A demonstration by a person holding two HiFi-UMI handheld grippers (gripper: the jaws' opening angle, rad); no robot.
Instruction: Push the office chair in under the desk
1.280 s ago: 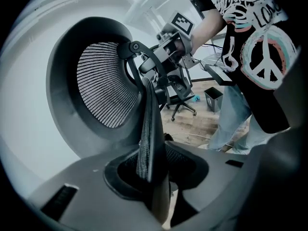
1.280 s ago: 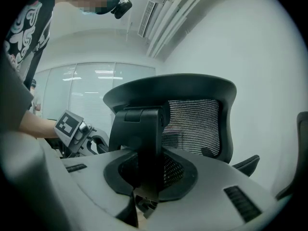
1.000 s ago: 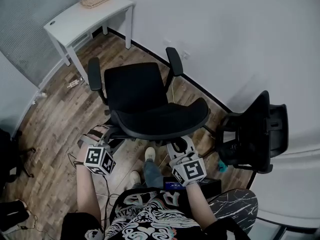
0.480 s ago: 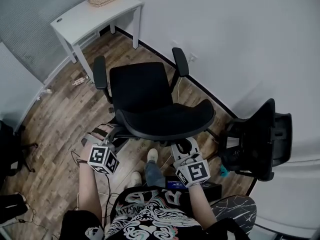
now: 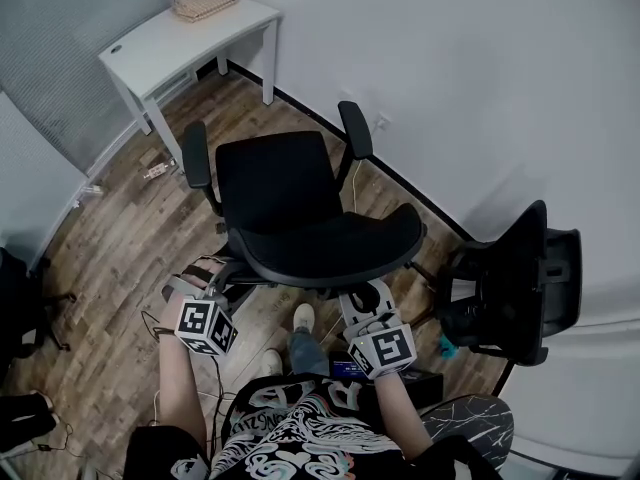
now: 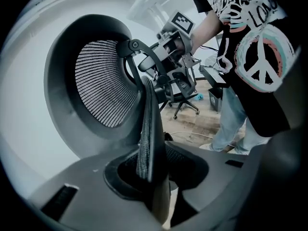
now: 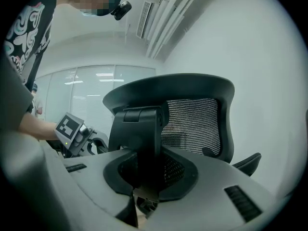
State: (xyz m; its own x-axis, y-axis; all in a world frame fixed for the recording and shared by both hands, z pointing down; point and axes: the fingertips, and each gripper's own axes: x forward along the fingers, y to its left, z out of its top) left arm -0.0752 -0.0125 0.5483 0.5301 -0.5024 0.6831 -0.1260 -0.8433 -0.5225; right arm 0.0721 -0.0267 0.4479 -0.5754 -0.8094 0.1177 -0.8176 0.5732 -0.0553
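Wood-plank floor, white walls. White counter point(image 5: 190, 30) stood in the far corner with a flat woven item on top; a second black chair point(image 5: 510, 278) was off to the right gripper's outer side.

Office chair point(image 5: 288, 193) stood directly ahead of both grippers, seat facing away from the person, backrest point(image 5: 330, 246) nearest. It was well apart from the counter, nothing of it under the top yet.

Left gripper point(image 5: 203, 274): jaws clamped on the thin mesh-lined edge of the backrest, seen edge-on between them. Right gripper point(image 5: 364, 296): jaws clamped on a thicker black frame part at the backrest's other side. Grippers flanked the backrest, one at each end.

Key relation: counter lay beyond the chair and off toward the left gripper's side, not dead ahead. Chair's back-to-front axis pointed somewhat to the right of the counter's opening. Judgement: the push needs a swing leftward, right gripper driving more, left acting as pivot; left is the nearer to the counter.
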